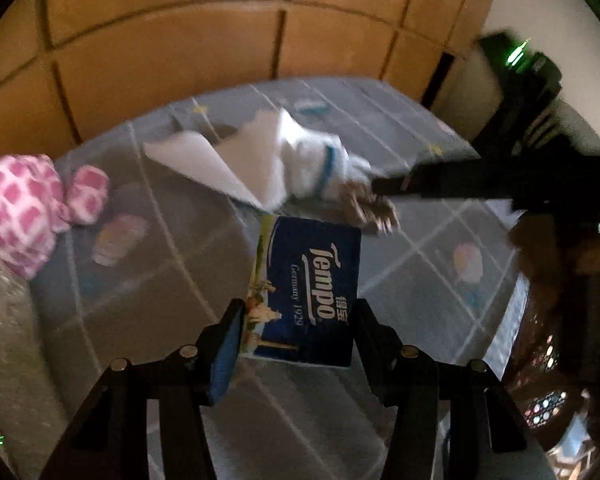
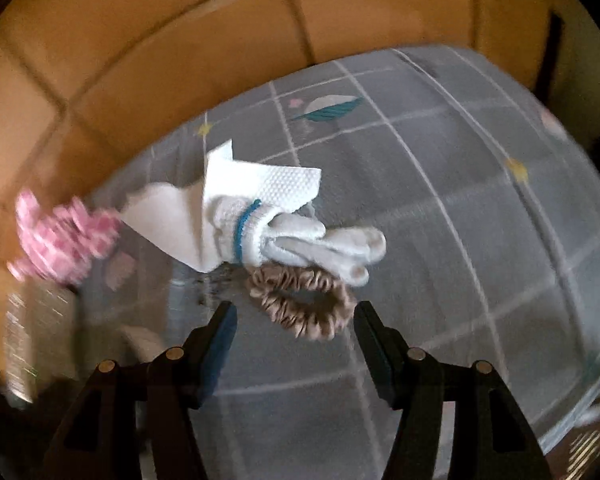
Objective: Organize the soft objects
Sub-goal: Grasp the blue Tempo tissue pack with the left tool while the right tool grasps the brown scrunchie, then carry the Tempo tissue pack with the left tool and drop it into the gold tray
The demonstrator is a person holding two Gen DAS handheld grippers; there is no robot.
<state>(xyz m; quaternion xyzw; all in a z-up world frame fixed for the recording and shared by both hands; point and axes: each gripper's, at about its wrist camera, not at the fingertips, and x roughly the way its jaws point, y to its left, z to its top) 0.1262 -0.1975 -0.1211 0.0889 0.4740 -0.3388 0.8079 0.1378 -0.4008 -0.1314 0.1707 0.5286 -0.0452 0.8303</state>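
Note:
My left gripper (image 1: 298,308) is shut on a blue Tempo tissue pack (image 1: 312,280), which it holds by its two sides above the table. Beyond the pack lie a white paper towel (image 1: 228,164), a white knitted glove (image 1: 316,160) with a blue band, and a beige scrunchie (image 1: 370,210). A finger (image 1: 420,182) of the right gripper reaches in over the scrunchie. In the right wrist view my right gripper (image 2: 295,308) stands open just above the scrunchie (image 2: 320,326), with the glove (image 2: 300,240) and paper towel (image 2: 268,184) behind. The picture is blurred.
A pink checked plush (image 1: 20,208) (image 2: 60,236) sits at the table's left. The round table wears a grey grid-patterned cloth (image 2: 460,240) under a shiny cover. Orange-brown floor tiles (image 1: 180,40) lie beyond its far edge. A patterned sleeve (image 1: 540,360) shows at the right.

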